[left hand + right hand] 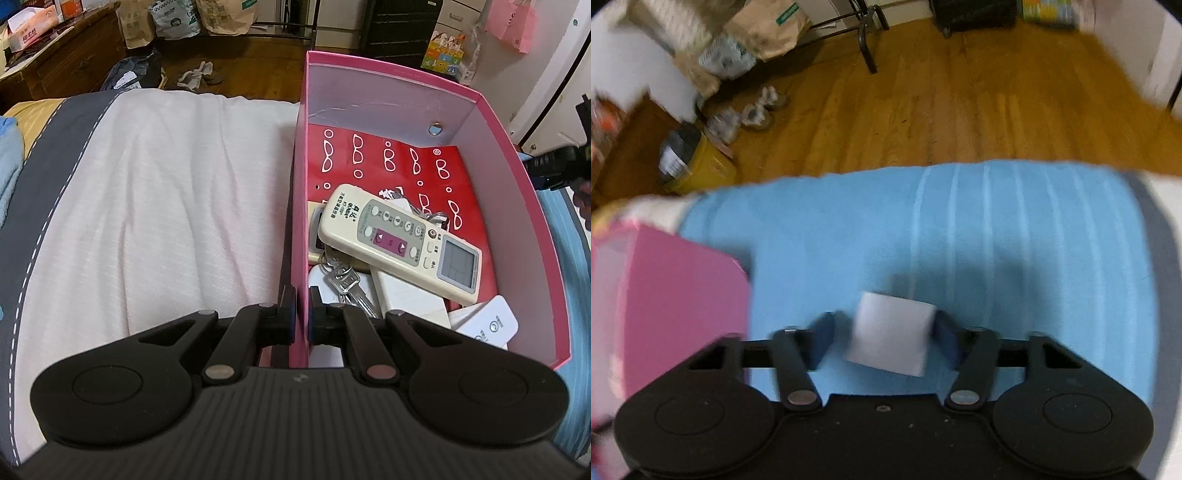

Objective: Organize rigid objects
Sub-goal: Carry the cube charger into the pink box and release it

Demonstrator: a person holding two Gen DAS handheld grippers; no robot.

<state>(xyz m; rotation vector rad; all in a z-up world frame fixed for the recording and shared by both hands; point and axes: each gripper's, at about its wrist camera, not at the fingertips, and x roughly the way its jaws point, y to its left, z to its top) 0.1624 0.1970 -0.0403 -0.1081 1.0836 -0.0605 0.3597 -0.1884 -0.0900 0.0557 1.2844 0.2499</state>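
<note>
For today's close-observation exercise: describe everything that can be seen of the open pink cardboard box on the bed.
The open pink cardboard box is rectangular, pink outside, pale inside, with a small round hole in its right wall. It has no lid on and stands upright on the bed's white cover. Inside, on a red sheet printed with white glasses, lie a cream remote control, a bunch of keys and white flat items. The left gripper is shut on the box's left wall.
</note>
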